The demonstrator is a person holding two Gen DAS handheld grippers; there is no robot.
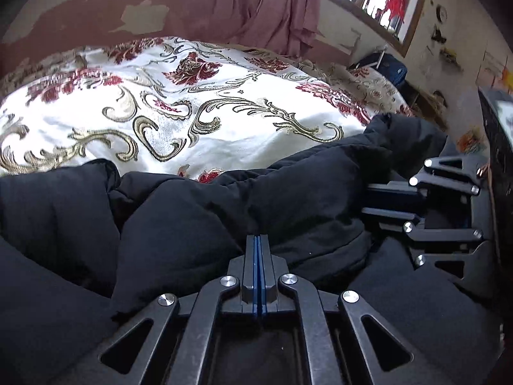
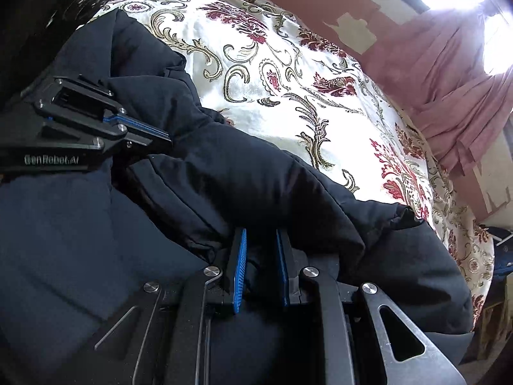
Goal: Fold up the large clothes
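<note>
1. Jacket (image 1: 198,211) fabric, dark navy and puffy, lay bunched across the near part of the bed, on the bedspread (image 1: 179,96), a white cover with red flowers and gold scrolls.
2. The left gripper (image 1: 258,240) was pressed together: in its own wrist view the two blue pads met with no gap between them, and their tips were sunk against a ridge of the jacket. Whether a thin layer of cloth was caught between the pads could not be told.
3. In the right wrist view the same left gripper (image 2: 160,134) showed at the left edge, its fingers together and their tips against a fold of the jacket (image 2: 240,173).
4. The right gripper (image 2: 261,240) stood only slightly apart, its blue ribbed pads (image 2: 239,269) parallel with a narrow gap. A roll of jacket fabric filled that gap and covered the fingertips, so the gripper was pinching the garment.
5. In the left wrist view the right gripper (image 1: 372,200) came in from the right edge, its fingers pushed into the jacket's side.
6. Behind the bed hung a pink curtain (image 1: 256,3), beside a wall with peeling paint.
</note>
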